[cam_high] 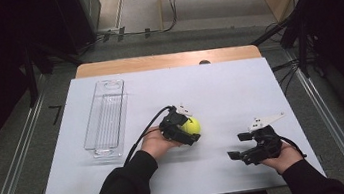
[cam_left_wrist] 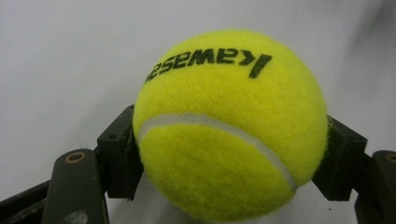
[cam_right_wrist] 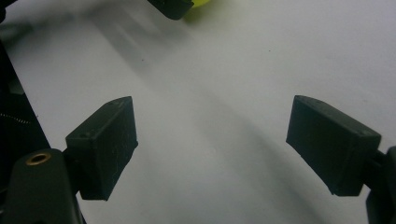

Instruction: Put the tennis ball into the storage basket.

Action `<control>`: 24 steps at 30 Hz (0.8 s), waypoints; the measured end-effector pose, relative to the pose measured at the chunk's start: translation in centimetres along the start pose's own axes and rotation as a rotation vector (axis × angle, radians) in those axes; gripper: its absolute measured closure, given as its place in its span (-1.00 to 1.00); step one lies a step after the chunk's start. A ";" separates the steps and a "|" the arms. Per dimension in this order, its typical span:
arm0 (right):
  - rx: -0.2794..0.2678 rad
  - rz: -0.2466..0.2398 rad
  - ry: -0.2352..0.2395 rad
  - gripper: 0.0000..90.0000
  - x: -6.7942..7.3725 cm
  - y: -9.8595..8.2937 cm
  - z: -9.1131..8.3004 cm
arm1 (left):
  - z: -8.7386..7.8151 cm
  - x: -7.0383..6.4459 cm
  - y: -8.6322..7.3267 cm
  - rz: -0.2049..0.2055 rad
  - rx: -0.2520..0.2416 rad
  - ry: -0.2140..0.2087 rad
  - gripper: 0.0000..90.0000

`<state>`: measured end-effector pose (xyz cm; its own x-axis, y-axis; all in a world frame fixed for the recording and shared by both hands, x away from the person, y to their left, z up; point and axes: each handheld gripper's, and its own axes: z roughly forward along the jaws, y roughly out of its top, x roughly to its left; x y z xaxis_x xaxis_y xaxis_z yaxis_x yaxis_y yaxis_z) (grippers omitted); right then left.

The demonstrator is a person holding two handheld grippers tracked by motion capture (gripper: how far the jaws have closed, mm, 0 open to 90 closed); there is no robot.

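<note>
Your left claw (cam_high: 187, 127) already pinches the ball (cam_high: 191, 125) near the middle of the table (cam_high: 229, 84), so the grasp looks done. Carrying it off (perhaps to the tray (cam_high: 106, 116)) remains. Your right claw (cam_high: 243, 145) hangs spread, holding nothing.

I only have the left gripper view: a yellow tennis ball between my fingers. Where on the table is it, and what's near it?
Observer: The tennis ball sits near the middle of the white table, with the left gripper closed around it.
Operator: Anywhere to put it?
Observer: A clear plastic tray lies to the left of the ball, lengthwise toward the far edge; it looks empty.
Operator: What is my other hand doing?
Observer: The right gripper is open and holds nothing; it is near the front right of the table, apart from the ball.
</note>
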<state>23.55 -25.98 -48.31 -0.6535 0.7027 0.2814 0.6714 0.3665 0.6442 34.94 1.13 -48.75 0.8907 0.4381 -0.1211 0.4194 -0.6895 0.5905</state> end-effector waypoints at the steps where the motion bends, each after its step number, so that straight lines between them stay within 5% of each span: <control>1: 0.000 0.000 0.000 -0.69 0.0 0.0 0.0 | -0.1 0.0 0.0 -0.004 0.001 -0.004 -0.43; 7: 0.001 -0.001 0.002 -0.69 0.0 0.0 0.0 | -0.9 0.1 0.4 -0.032 -0.014 -0.026 -0.43; 24: 0.004 0.001 0.004 -0.69 0.0 0.0 0.0 | -2.7 -0.3 0.9 -0.035 -0.012 -0.043 -0.43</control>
<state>23.54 -25.94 -48.32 -0.6544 0.7006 0.2845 0.6730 0.3682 0.6415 34.64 1.95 -45.98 0.8825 0.4362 -0.1757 0.4482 -0.6670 0.5951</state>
